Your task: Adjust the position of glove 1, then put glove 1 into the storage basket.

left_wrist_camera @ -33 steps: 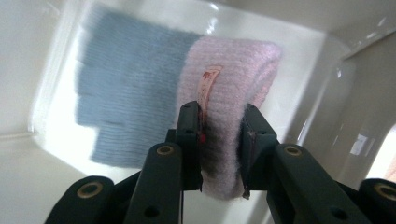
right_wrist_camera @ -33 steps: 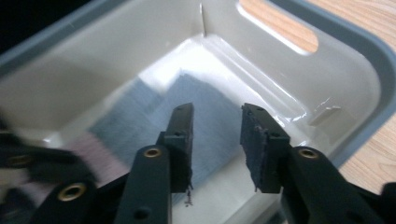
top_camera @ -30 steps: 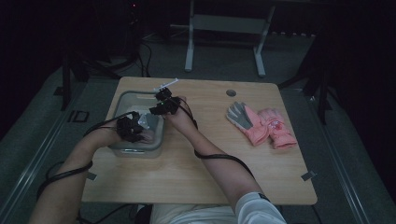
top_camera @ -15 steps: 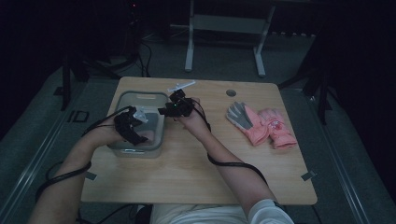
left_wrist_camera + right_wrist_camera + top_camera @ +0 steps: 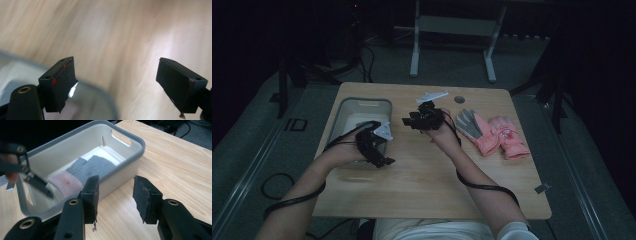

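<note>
With one glove already lying in the bin (image 5: 343,112), your left gripper (image 5: 379,150) hangs at its near rim, jaws just sprung open and empty, your right gripper (image 5: 412,120) open and empty beside it, nearer the pink gloves (image 5: 492,135), which lie well off, cuffs pointing away.

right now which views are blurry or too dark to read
High view: dim, room black beyond the table. Left gripper view: motion-smeared wood, bin rim soft, hand-held gripper jaws sharp. Right gripper view: bright and crisp, glove in the bin clear.
</note>
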Tool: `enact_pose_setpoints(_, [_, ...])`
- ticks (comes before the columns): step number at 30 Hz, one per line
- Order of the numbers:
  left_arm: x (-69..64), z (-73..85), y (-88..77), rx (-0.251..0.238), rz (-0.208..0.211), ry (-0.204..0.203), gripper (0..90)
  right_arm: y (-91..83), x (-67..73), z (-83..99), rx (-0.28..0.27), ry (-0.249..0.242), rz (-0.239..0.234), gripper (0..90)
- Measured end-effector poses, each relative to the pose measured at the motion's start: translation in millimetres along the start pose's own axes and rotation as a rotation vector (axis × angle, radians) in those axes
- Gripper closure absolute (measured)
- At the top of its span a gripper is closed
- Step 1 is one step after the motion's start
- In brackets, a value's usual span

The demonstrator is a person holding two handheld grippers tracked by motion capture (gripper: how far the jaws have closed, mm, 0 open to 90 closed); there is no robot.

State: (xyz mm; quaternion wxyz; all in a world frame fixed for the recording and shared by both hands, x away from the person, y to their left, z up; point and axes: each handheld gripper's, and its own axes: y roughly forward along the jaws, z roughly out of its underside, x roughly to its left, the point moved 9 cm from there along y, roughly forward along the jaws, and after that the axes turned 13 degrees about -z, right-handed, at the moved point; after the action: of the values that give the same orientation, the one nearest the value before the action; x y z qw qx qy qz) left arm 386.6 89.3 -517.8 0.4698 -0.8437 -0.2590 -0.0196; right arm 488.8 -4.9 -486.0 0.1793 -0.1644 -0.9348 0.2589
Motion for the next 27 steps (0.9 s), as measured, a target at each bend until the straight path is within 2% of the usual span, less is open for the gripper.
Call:
enact_pose_setpoints(6, [-32.3,-16.4,7.3,-0.021,0.043,0.032,15.2,-21.8,-7.8,16.9,0.011,-0.010,0.013,58.2])
enact_pose_setpoints(8, [-43.6,-21.1,10.9,-0.026,0.081,0.021,14.1,-28.3,-11.2,23.2,0.018,-0.012,0.019,59.2])
enact_pose_setpoints(11, [-55.5,-22.8,17.3,-0.022,0.106,0.019,8.1,-38.2,-16.6,32.9,0.025,-0.011,0.033,59.0])
enact_pose_setpoints(15, [-68.0,-23.3,27.0,-0.034,0.132,-0.025,5.1,-55.4,-24.3,44.3,0.024,-0.028,0.056,57.7])
enact_pose_setpoints(17, [-73.2,-23.1,32.3,-0.046,0.121,-0.022,3.8,-65.6,-29.3,49.1,0.019,-0.037,0.071,58.0])
enact_pose_setpoints(20, [-82.0,-22.4,39.8,-0.057,0.129,-0.025,3.8,-80.3,-36.9,57.2,0.022,-0.037,0.091,59.1])
enact_pose_setpoints(21, [-83.9,-22.1,41.9,-0.067,0.117,-0.007,3.8,-87.4,-41.7,61.0,0.024,-0.038,0.108,60.8])
enact_pose_setpoints(23, [-88.9,-21.4,45.7,-0.082,0.118,-0.007,3.8,-98.7,-49.5,67.4,0.028,-0.033,0.129,61.9])
enact_pose_setpoints(27, [-94.9,-13.9,56.4,-0.054,0.086,0.000,3.9,-122.7,-68.1,80.6,0.025,-0.030,0.180,62.1])
